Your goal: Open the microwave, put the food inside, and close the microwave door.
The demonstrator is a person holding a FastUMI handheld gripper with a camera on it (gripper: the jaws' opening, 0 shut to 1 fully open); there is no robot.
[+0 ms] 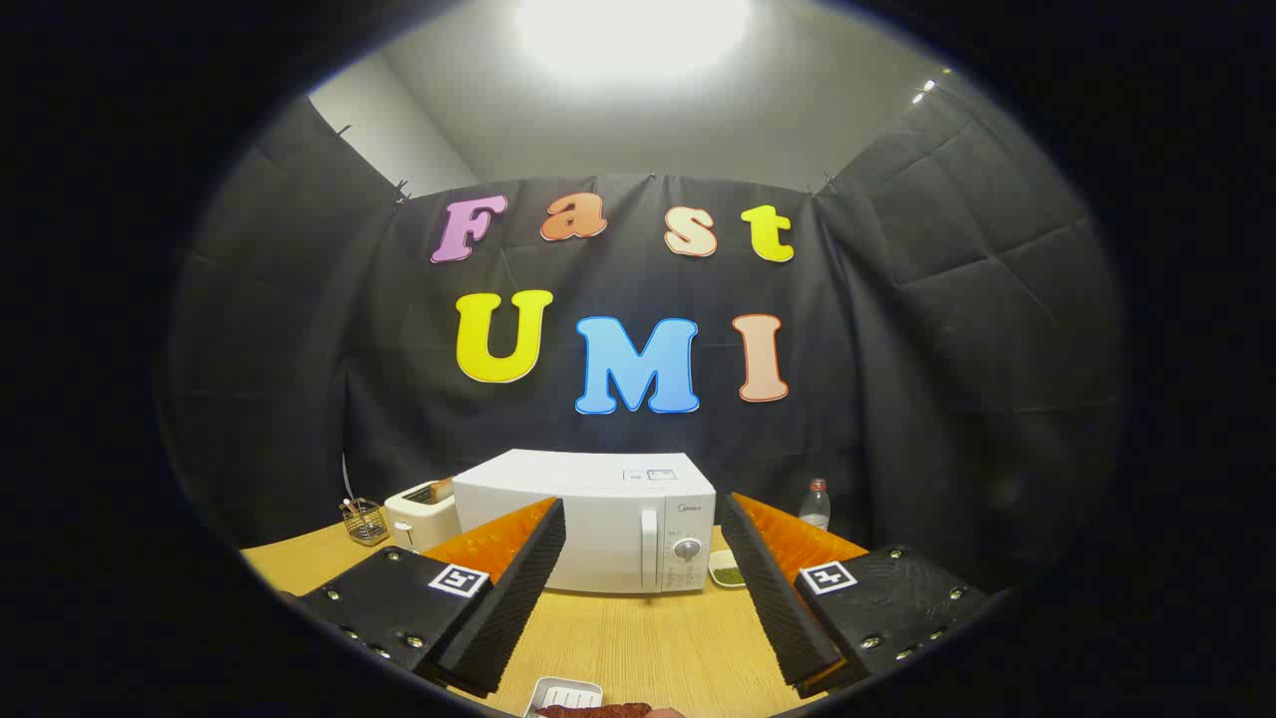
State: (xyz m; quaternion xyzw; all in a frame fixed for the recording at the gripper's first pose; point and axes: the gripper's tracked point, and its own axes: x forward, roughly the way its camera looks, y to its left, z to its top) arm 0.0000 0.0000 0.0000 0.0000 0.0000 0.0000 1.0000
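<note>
While your gripper (643,578) hangs released and empty, the white microwave (598,524) sits closed beyond its fingers; opening comes first, so reach for its door handle (649,548).

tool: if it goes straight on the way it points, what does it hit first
Probably the closed door of the white box-shaped microwave, just beyond the open tool; bare wooden table lies between, though depth is unclear.

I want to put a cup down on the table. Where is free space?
Bare table lies between the open gripper fingers, from the white tray up to the microwave. Crowded: toaster and wire basket on one side, small dish and bottle on the other.
</note>
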